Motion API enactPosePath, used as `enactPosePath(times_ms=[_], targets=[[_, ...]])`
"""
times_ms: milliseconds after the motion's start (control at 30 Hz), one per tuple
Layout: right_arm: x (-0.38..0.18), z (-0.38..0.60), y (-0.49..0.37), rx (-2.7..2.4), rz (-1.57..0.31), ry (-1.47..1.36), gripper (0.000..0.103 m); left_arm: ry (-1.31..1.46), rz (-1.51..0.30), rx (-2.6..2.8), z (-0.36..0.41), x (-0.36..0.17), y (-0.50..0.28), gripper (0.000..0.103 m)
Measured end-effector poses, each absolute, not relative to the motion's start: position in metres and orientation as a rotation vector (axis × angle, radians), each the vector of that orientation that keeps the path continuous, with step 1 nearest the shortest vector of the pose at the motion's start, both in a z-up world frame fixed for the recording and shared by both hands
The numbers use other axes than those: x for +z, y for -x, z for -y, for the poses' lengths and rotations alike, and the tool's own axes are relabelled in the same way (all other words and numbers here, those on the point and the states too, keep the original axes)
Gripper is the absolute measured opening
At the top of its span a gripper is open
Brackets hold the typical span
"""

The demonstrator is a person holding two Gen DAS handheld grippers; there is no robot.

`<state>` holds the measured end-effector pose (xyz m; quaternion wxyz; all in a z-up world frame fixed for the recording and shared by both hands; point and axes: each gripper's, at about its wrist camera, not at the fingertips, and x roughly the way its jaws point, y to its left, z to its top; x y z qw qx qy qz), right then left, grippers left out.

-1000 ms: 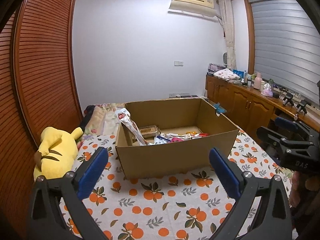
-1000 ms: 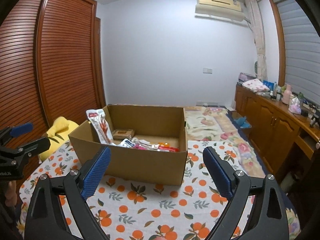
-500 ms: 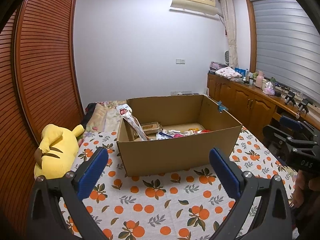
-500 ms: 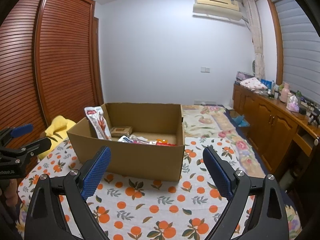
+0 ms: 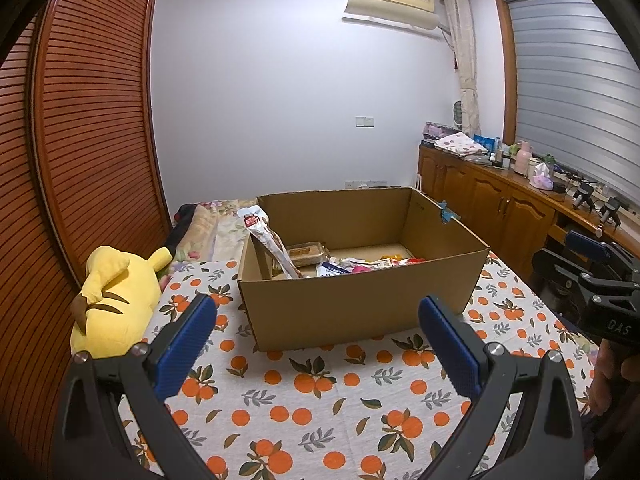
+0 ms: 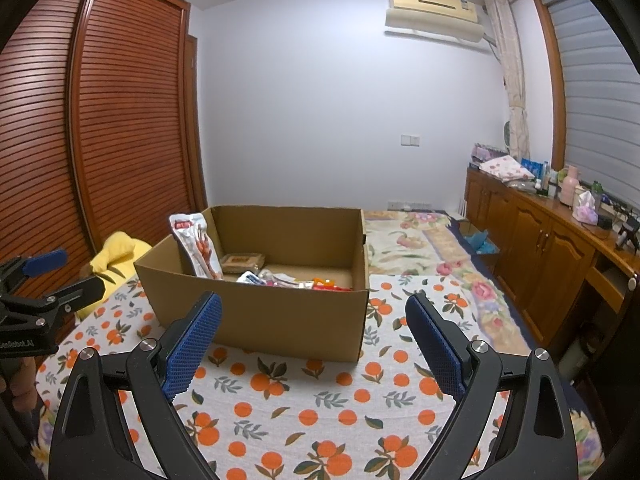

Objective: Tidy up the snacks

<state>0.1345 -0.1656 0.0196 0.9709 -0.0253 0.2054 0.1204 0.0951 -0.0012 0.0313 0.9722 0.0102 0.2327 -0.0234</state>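
Both views now sit a little higher and farther back from the cardboard box [image 5: 360, 280] than a second ago, so more of the orange-print cloth [image 5: 320, 400] shows in front of it. Left hand-held gripper [image 5: 316, 344] hangs over the cloth with its blue pads wide apart and nothing between them. Off to its left lies a yellow plush toy [image 5: 112, 300] against the slatted wardrobe [image 5: 80, 140]. Straight ahead stands the open box on the bed, holding the snacks [image 5: 344, 264]: a tall packet [image 5: 268, 240] leans on its left wall, a tray of biscuits [image 5: 306, 254] sits behind it, and loose wrappers lie along the floor of the box. Right hand-held gripper [image 6: 314, 344] is likewise spread open and empty, the box [image 6: 260, 312] ahead and slightly to its left. Farther right runs a wooden cabinet [image 6: 540, 248] under the window.
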Motion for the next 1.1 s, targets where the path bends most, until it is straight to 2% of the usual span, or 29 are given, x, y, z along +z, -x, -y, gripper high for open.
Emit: enactPosePath(times_ms=[1100], targets=[[0.0186,0.165,-0.1335,0.245,-0.417,0.049,0.095,-0.023,-0.469,-0.039,0.0007,0.0305,-0.0937,0.102]])
